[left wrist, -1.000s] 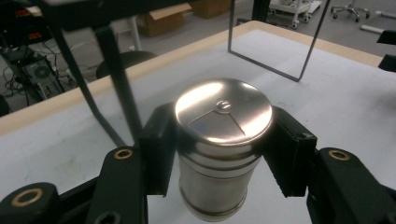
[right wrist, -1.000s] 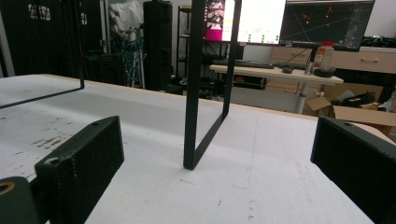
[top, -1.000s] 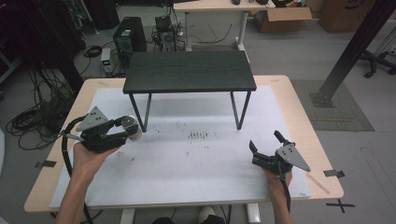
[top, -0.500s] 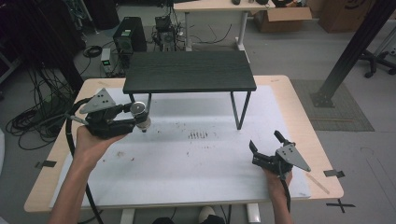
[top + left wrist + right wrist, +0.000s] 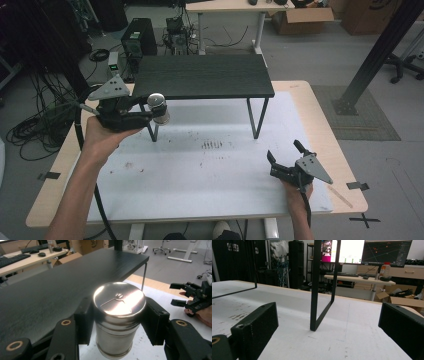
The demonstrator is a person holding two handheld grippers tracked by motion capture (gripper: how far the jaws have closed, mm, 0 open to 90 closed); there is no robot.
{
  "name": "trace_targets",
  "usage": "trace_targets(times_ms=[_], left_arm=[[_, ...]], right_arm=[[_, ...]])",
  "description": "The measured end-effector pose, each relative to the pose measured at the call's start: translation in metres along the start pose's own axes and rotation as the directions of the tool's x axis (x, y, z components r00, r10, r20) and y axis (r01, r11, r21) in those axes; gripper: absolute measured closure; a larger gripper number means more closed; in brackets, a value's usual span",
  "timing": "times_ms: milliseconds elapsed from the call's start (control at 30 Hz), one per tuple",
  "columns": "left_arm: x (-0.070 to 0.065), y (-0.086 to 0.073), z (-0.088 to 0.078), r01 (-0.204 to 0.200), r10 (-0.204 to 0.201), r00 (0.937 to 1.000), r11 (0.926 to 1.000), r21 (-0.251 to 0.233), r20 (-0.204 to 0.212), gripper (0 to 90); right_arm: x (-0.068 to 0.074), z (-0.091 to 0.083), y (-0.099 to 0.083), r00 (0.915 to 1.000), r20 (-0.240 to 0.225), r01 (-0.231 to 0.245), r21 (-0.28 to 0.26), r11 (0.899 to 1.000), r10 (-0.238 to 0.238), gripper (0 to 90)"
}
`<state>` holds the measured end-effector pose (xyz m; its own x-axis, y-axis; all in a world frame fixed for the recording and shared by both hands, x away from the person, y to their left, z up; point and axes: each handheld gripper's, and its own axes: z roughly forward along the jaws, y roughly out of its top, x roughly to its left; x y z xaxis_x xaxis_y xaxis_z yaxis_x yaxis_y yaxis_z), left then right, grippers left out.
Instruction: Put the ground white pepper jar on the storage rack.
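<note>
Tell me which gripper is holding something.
The left gripper: its jaws clamp a steel shaker beside the black shelf. The right gripper stands open and empty.

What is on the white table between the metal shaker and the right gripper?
Between the metal shaker, held by the left gripper, and the right gripper the white table is bare apart from small dark marks, as the high view shows.

floor: grey [image 5: 320,55] | desk: far, wooden [image 5: 225,6] | boxes: cardboard [image 5: 305,17] | monitors: lit [image 5: 367,251]
</note>
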<state>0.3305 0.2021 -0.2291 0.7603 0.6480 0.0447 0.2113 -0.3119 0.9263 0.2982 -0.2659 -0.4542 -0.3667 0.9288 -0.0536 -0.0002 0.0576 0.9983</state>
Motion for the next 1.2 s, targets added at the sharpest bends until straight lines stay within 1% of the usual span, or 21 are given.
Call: trace_targets(times_ms=[133, 267, 333, 500, 633, 833, 900, 1033, 1200], left_arm=[[0.002, 0.011, 0.003, 0.005, -0.005, 0.9999, 1.0000, -0.007, 0.013, 49.1], [0.005, 0.021, 0.007, 0.005, -0.004, 0.9999, 0.9999, -0.014, 0.016, 49.0], [0.006, 0.026, 0.009, 0.011, -0.011, 0.9997, 0.9998, -0.019, 0.023, 49.0], [0.009, 0.039, 0.017, 0.008, -0.007, 0.9998, 0.9998, -0.016, 0.019, 49.0], [0.011, 0.050, 0.026, 0.008, -0.008, 0.9998, 0.9998, -0.020, 0.018, 49.1], [0.013, 0.065, 0.045, 0.006, -0.006, 0.9999, 0.9998, -0.017, 0.012, 49.1], [0.014, 0.067, 0.051, 0.006, -0.006, 0.9999, 0.9999, -0.010, 0.011, 49.0], [0.016, 0.070, 0.064, 0.000, 0.000, 1.0000, 1.0000, 0.008, -0.007, 49.0], [0.024, 0.067, 0.080, 0.031, -0.031, 0.9993, 0.9995, 0.010, -0.023, 49.0]], right_arm=[[0.000, 0.000, 0.000, 1.0000, 0.001, -0.002, 0.000, 1.000, 0.002, 2.2], [0.000, 0.000, 0.000, 1.0000, 0.001, 0.000, -0.002, 1.000, 0.000, 2.2], [0.000, 0.000, 0.000, 1.0000, 0.000, -0.003, 0.000, 1.000, 0.003, 2.2], [0.000, 0.000, 0.000, 1.0000, 0.000, -0.005, 0.001, 1.000, 0.005, 2.2], [0.000, 0.000, 0.000, 1.0000, 0.000, -0.004, 0.000, 1.000, 0.004, 2.2], [0.000, 0.000, 0.000, 1.0000, 0.001, -0.003, -0.001, 1.000, 0.003, 2.3], [0.000, 0.000, 0.000, 1.0000, 0.000, -0.003, -0.002, 1.000, 0.003, 2.3], [0.000, 0.000, 0.000, 1.0000, 0.000, -0.003, -0.002, 1.000, 0.003, 2.3], [0.000, 0.000, 0.000, 1.0000, 0.000, -0.004, -0.003, 1.000, 0.004, 2.4]])
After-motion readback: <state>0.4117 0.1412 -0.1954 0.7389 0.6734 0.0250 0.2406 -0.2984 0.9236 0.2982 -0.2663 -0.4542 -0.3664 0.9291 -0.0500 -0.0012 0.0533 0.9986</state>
